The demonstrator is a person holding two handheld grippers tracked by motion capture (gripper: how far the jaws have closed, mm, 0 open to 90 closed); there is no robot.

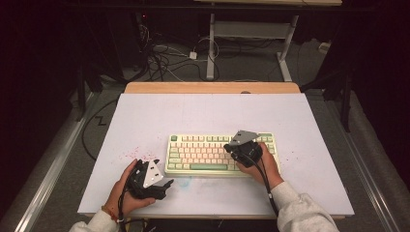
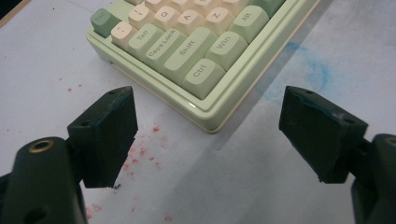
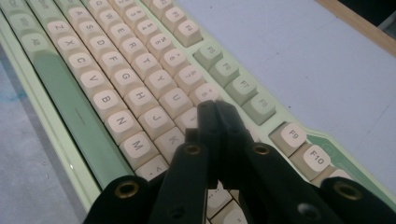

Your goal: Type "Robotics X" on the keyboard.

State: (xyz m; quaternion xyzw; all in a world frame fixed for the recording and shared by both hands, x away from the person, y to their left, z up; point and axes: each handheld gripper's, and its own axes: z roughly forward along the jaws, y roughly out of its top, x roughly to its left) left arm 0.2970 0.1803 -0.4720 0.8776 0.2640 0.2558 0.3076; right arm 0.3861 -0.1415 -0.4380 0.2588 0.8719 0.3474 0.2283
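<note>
My two grippers are black all over. The left gripper (image 1: 167, 183) has blocky, scuffed pads (image 2: 109, 128) and a brass-ringed screw hole on its arm. The right gripper (image 1: 226, 146) shows several such brass rings (four, as far as I count). Each carries a grey three-cornered plate (image 1: 153, 173) and trails a black cable (image 1: 267, 182). My sleeves (image 1: 302, 210) are pale grey; an orange band (image 1: 109, 212) circles my left wrist.

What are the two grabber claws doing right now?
Left gripper: open, holding nothing.
Right gripper: shut, empty, over the keyboard.
</note>
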